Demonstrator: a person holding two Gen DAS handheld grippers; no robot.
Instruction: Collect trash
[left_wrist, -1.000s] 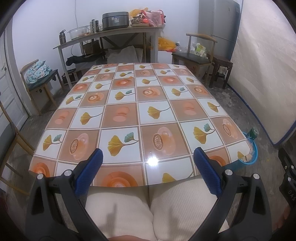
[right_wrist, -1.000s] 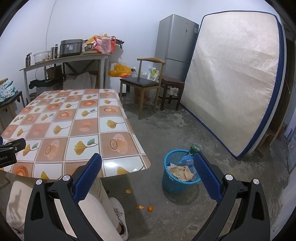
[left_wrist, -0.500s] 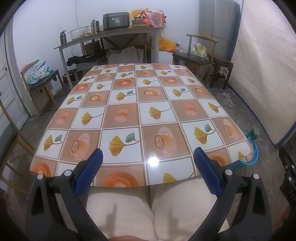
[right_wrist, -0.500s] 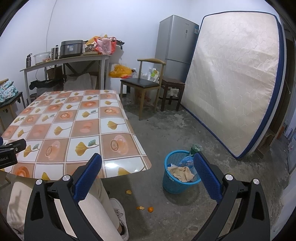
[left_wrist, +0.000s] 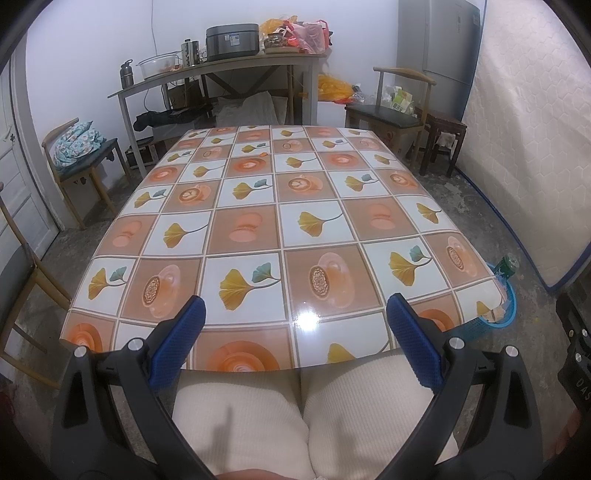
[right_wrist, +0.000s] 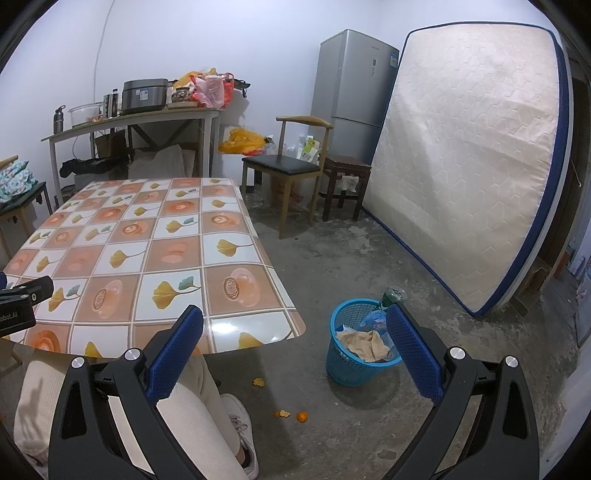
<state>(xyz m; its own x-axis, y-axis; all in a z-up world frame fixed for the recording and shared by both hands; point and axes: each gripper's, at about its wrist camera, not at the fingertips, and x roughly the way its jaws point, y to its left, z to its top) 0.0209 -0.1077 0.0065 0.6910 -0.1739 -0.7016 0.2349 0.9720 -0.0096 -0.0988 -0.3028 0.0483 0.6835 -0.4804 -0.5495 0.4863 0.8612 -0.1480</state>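
Both tongs are spread wide with nothing held between the blue pads, which fits a moment where no piece of trash has been picked out yet. Left gripper (left_wrist: 295, 332) is hung low over the lap (left_wrist: 295, 417), aimed straight down the table (left_wrist: 280, 229), so the whole patterned top can be scanned; only one tiny orange scrap (left_wrist: 263, 154) can be made out far up the cloth, too small to be sure about. Right gripper (right_wrist: 295, 341) is angled off the table corner toward the floor (right_wrist: 369, 258), probably because that's where the loose stuff is: bits of orange peel (right_wrist: 258, 382) and a small round orange piece (right_wrist: 301, 417) are scattered on the concrete just beside the shoe (right_wrist: 240, 424). A blue bin (right_wrist: 351, 365) is parked near the table corner, within easy reach of the seat, and it's already loaded with a tan rag (right_wrist: 364, 343), some crumpled plastic and a green bottle (right_wrist: 391, 297) poked up at its far rim. So the task looks well along, with the floor scraps likely left to be grabbed. Small flat peel on rough concrete could be fiddly for wide pads. Further out, a chair (right_wrist: 284, 170), fridge (right_wrist: 354, 99) and mattress (right_wrist: 461, 166) leaned on the wall are just sat out of the way.
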